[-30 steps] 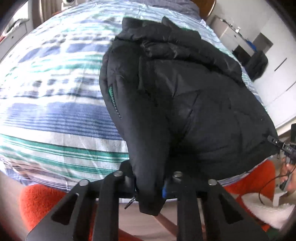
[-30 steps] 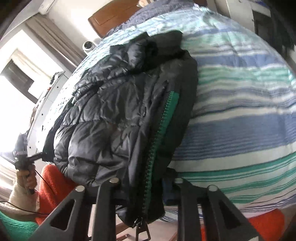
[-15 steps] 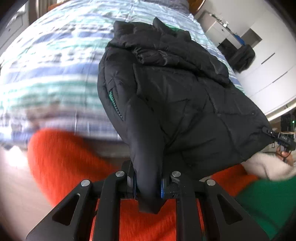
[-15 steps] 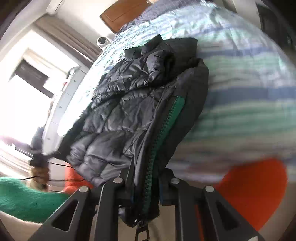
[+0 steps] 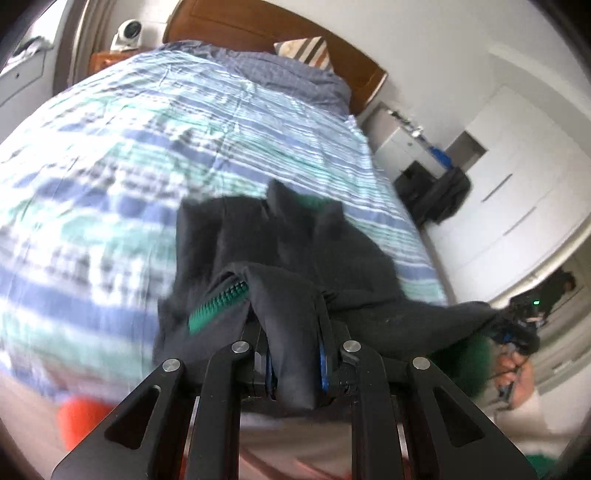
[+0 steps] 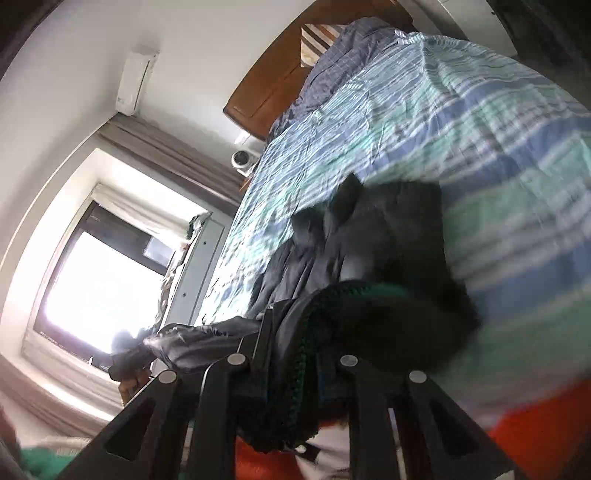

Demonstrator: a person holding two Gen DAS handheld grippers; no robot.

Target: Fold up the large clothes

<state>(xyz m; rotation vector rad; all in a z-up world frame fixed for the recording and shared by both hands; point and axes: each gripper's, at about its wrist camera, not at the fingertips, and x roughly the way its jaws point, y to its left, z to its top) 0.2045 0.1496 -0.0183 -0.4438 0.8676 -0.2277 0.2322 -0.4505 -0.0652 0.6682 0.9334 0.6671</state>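
Observation:
A black puffer jacket (image 5: 295, 243) with a green zipper (image 5: 218, 302) lies at the near end of the striped bed (image 5: 184, 122). My left gripper (image 5: 295, 365) is shut on a fold of its hem, which is lifted up off the bed. In the right wrist view the jacket (image 6: 388, 251) is bunched and blurred; my right gripper (image 6: 295, 373) is shut on the edge with the green zipper (image 6: 299, 354). Each view shows the other gripper, far off at the jacket's opposite corner.
A wooden headboard (image 5: 258, 22) and a striped pillow (image 5: 306, 51) are at the far end of the bed. White wardrobes (image 5: 509, 192) and a dark bag stand to the right. A bright window (image 6: 92, 280) is on the other side. Orange cloth (image 5: 81, 417) lies below.
Both grippers have lifted the jacket's near hem upward and tilted toward the headboard. The jacket now bunches and folds over itself; more of the bed shows.

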